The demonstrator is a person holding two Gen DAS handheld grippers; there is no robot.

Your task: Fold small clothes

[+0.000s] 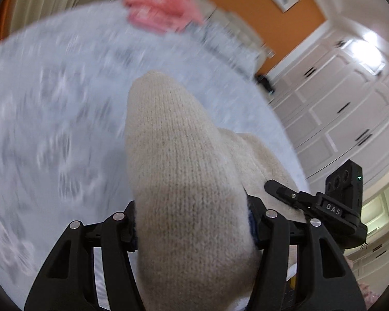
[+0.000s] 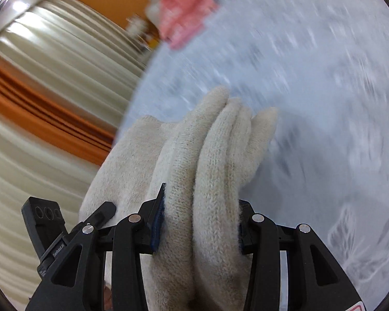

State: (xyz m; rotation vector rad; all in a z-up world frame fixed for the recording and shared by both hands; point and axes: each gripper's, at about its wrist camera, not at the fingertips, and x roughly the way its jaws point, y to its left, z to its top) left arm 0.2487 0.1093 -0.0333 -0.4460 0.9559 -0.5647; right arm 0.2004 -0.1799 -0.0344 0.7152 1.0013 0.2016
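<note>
Up close, both wrist views are filled by a cream knitted garment [image 1: 184,176], held off a pale blue patterned bedspread [image 1: 51,103] that is smeared by motion blur. From the left wrist camera, the left gripper [image 1: 192,223] is clenched on one thick, rounded fold of the knit, which bulges forward between the black fingers. From the right wrist camera, the right gripper [image 2: 199,223] is clamped on several stacked layers of the same cream knit [image 2: 210,160], bunched edge-on with their rounded ends pointing toward the bed. Each gripper appears at the edge of the other's view, just beside it, so the two grips sit near each other on the cloth. A pink garment [image 1: 160,2] lies well apart at the far side of the bed, beyond the fold in hand. Judging by the blur, the cloth is being carried quickly. The risk from here is that the bulky layers in the right gripper slide against one another and an inner layer slips free, since soft knit compresses unevenly. A fast swing could also drop the fold crookedly.
</note>
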